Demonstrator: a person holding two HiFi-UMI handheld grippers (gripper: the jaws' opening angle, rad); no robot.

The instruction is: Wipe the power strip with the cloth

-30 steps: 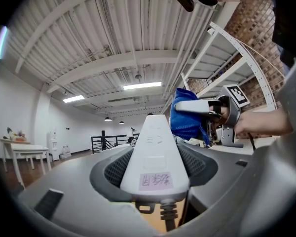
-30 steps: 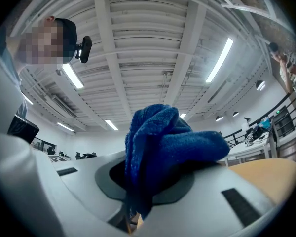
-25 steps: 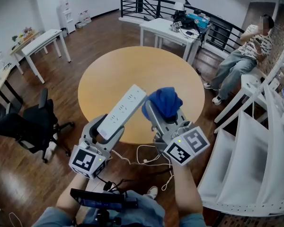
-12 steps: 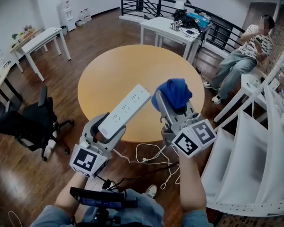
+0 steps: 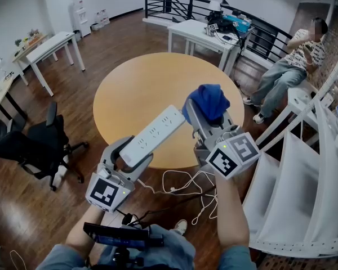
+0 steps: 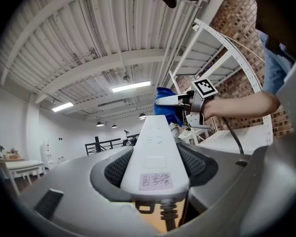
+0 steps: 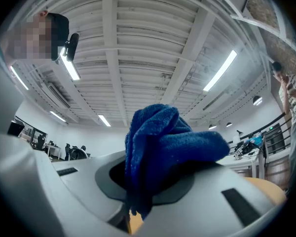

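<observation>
At the bottom centre of the head view the person's two forearms reach up the frame, each holding a gripper with a square-marker cube at its near end. The left gripper (image 5: 134, 152), at lower left of centre, is clenched on the near end of a long white plastic power strip (image 5: 154, 135). In the left gripper view its dark ribbed pads (image 6: 116, 169) press on both sides of the strip (image 6: 155, 147), just above a small pink label. The strip is off the table and slants up toward the frame's centre, with its sockets facing up.

The right gripper (image 5: 207, 116), right of centre, is closed on a crumpled dark blue terry cloth (image 5: 209, 99). In the right gripper view the cloth (image 7: 163, 142) bulges out above the jaws and a fold hangs down between them. The strip's far end lies just beside the cloth and the right gripper's tip; whether they touch cannot be told. In the left gripper view the cloth (image 6: 164, 107) shows right behind the strip's far end.

A thin white cable (image 5: 180, 181) loops loosely below the grippers. Beyond them stands a round light-wood table (image 5: 141, 89) on a dark wooden floor. A black office chair (image 5: 36, 142) sits at the left edge. Farther off are white rectangular tables at upper left (image 5: 48, 49) and top centre (image 5: 194, 34). A seated person (image 5: 287, 66) is at upper right, and a black metal railing (image 5: 174, 4) runs along the top.
</observation>
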